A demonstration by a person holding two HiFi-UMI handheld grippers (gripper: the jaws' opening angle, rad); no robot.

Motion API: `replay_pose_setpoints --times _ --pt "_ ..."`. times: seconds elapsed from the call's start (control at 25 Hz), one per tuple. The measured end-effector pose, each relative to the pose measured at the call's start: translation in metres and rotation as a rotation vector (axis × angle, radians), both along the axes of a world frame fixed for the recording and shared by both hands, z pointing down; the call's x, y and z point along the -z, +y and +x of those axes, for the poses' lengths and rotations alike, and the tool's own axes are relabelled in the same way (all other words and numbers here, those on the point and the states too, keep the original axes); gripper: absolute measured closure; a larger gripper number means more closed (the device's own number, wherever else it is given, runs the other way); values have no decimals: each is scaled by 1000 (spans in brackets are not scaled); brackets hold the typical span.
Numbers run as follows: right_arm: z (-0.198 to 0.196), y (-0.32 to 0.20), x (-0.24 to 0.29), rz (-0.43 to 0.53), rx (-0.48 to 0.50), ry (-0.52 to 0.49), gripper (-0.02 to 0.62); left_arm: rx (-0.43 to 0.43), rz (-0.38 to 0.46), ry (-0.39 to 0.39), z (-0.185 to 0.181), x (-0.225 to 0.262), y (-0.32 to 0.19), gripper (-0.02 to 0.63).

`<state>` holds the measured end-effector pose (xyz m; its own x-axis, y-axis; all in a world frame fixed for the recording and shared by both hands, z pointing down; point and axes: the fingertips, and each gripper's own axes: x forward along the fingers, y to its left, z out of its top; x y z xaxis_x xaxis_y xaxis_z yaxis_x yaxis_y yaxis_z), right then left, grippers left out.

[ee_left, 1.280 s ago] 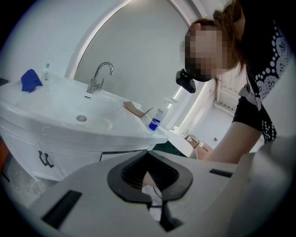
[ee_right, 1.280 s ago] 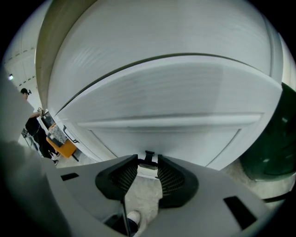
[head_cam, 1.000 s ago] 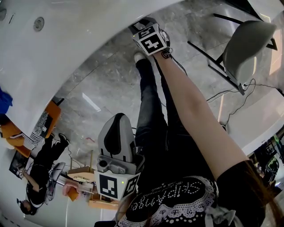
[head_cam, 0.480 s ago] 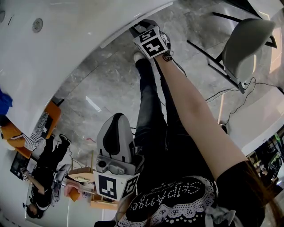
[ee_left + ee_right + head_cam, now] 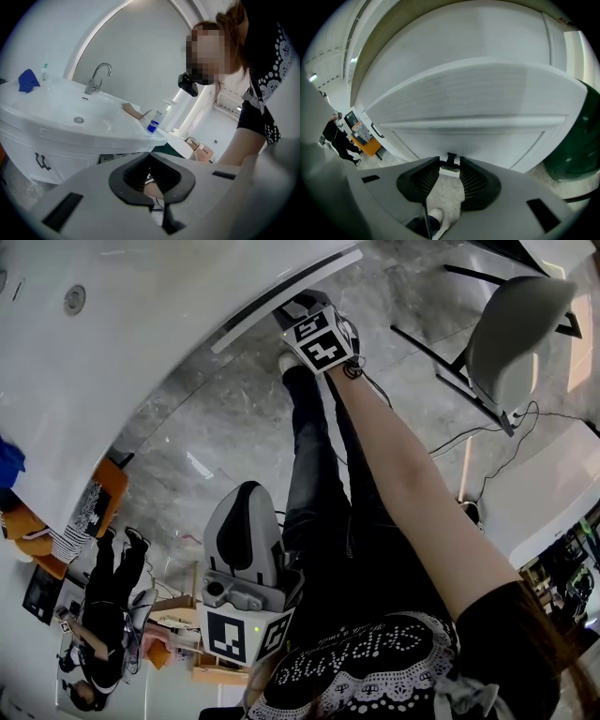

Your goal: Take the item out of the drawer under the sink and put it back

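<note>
The white drawer front point(image 5: 468, 103) under the sink fills the right gripper view, with a small black handle point(image 5: 451, 158) at its lower edge. My right gripper point(image 5: 451, 161) is shut on that handle, one jaw on each side. In the head view the right gripper point(image 5: 298, 304) reaches under the counter rim, where a dark gap shows along the drawer's top edge point(image 5: 281, 293). My left gripper point(image 5: 246, 498) hangs shut and empty near my body. The drawer's inside and any item in it are hidden.
The left gripper view shows the sink basin point(image 5: 56, 110), a faucet point(image 5: 96, 77), a blue cloth point(image 5: 28, 79) and a bottle point(image 5: 154, 122). A grey chair point(image 5: 520, 329) and floor cables point(image 5: 487, 442) lie to the right. Other people stand at the lower left point(image 5: 103, 615).
The right gripper has pulled slightly outward on the handle, and a dark gap has appeared along the drawer's top edge. The left gripper has stayed where it was.
</note>
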<state>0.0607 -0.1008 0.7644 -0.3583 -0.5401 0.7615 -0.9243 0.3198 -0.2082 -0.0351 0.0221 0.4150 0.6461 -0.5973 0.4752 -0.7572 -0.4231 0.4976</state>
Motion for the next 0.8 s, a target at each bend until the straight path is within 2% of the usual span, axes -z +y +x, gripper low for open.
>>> replay_pose_setpoints --times 0.8 --pt "1 32 -1 -9 2 6 451 -12 -16 -7 1 -6 0 601"
